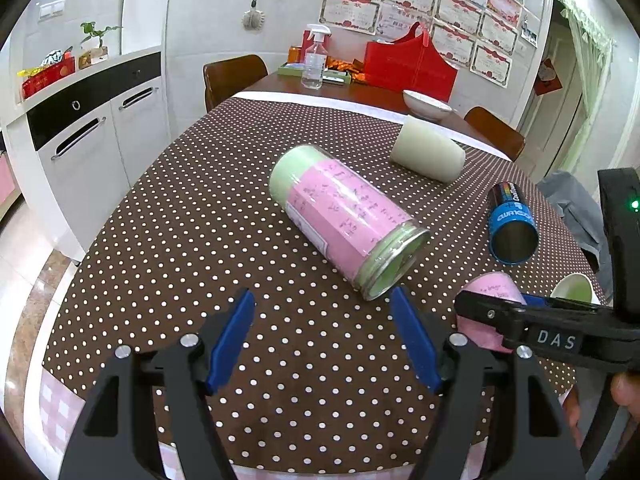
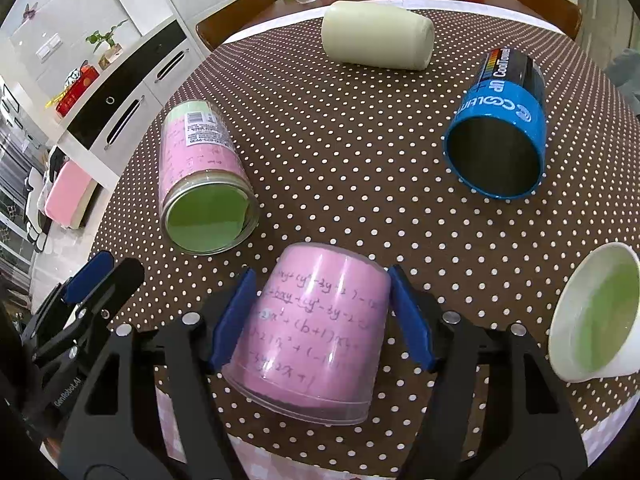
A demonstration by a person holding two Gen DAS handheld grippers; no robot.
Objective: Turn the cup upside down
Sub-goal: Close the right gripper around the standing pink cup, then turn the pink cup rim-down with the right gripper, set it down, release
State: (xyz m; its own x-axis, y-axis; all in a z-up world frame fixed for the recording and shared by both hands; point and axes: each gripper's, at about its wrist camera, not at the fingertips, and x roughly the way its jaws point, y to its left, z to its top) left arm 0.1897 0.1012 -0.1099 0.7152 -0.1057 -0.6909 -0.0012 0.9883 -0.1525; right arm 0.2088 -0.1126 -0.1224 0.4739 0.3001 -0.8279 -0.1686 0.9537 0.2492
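Pink cup [image 2: 312,332] between right tool [image 2: 322,316] pads, contact unclear, handwriting only in right view, left tool [image 1: 322,338] spread.

A brown tablecloth [image 1: 180,240] with white dots covers the near part of a wooden table [image 1: 320,90]. Two brown chairs stand at its far edge — one [image 1: 234,76] at the far left corner, another [image 1: 496,132] at the right. White cabinets [image 1: 84,156] with a black band and metal handles line the left wall. Framed certificates [image 1: 424,4] cover the white tiled back wall — a curtained doorway [image 1: 580,80] opens at right. The floor [image 1: 16,264] is pale, glossy tile.
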